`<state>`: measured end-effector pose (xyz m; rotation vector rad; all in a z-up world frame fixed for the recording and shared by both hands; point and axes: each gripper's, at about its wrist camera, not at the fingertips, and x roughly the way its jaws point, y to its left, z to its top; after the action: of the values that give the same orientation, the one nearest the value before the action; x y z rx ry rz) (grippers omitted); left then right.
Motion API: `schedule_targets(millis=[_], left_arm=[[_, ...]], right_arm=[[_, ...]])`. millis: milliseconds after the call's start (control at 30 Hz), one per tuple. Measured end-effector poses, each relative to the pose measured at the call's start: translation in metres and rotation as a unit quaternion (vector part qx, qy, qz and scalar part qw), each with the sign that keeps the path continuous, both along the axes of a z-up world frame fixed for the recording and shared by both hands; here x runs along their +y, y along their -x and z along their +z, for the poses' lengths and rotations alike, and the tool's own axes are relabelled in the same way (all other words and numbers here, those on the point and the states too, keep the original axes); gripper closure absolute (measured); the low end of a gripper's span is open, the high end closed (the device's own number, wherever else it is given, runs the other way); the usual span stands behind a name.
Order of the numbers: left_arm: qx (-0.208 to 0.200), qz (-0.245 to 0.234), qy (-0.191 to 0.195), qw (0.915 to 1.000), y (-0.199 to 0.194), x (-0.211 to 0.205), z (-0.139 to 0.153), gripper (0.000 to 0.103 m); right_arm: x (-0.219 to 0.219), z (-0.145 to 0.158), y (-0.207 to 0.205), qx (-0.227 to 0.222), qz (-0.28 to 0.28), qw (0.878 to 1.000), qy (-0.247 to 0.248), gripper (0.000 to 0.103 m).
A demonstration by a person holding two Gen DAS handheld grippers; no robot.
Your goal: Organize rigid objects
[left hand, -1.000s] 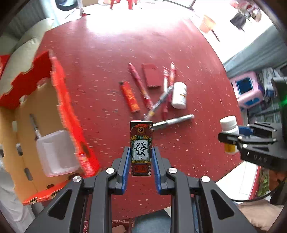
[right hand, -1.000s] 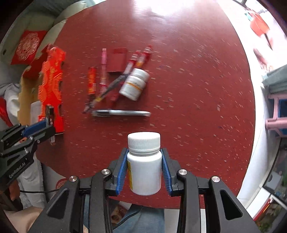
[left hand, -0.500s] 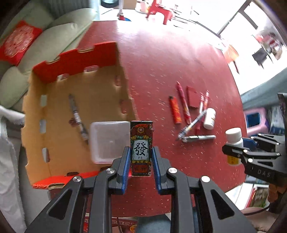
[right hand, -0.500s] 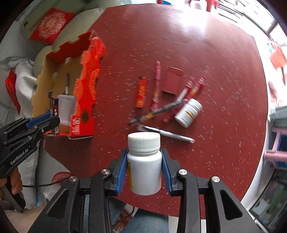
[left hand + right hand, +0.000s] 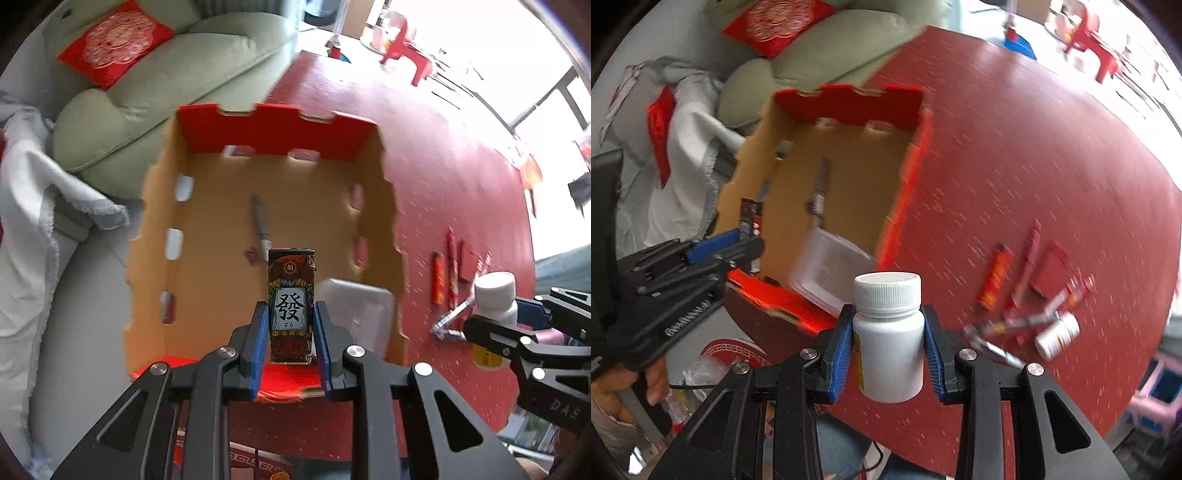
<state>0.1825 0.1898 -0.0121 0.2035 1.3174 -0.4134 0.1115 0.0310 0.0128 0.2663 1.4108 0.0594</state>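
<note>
Two grips: each gripper is clenched on one item, both carried in the air.
Left gripper (image 5: 290, 328): fingers pinch the small printed box (image 5: 291, 295) low on its narrow sides; it stands upright between them, over the near edge of the cardboard tray (image 5: 273, 136) ahead.
Box handling: likely light, stiff card; smooth print may slip, so a low, square pinch suits it.
Right gripper (image 5: 888, 352): fingers clamp the white pill bottle (image 5: 887, 332) at its body below the ribbed cap, ahead-left lies the tray.
Bottle handling: rigid plastic, round and slick; it could twist if held off-centre.
Tray contents: a clear plastic container (image 5: 354, 314) and a pen (image 5: 260, 225).
Tabletop (image 5: 1015, 166): more pens and another bottle (image 5: 1056, 334) right of the fingers.
</note>
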Motion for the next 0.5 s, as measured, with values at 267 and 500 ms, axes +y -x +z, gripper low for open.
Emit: schedule_targets(millis=[267,500], left_arm=[[-0.017,0.033,-0.006,0.9993,-0.028,0.018,0.003,0.078],[-0.022,0.046,-0.022,0.9984,-0.049,0.018,-0.003,0.078]], right_arm=[[0.029,0.007,-0.048,-0.013,0.027,1.000,-0.004,0.066],[0.035,-0.001,-0.074,-0.007,0.019,1.000,0.010,0.066]])
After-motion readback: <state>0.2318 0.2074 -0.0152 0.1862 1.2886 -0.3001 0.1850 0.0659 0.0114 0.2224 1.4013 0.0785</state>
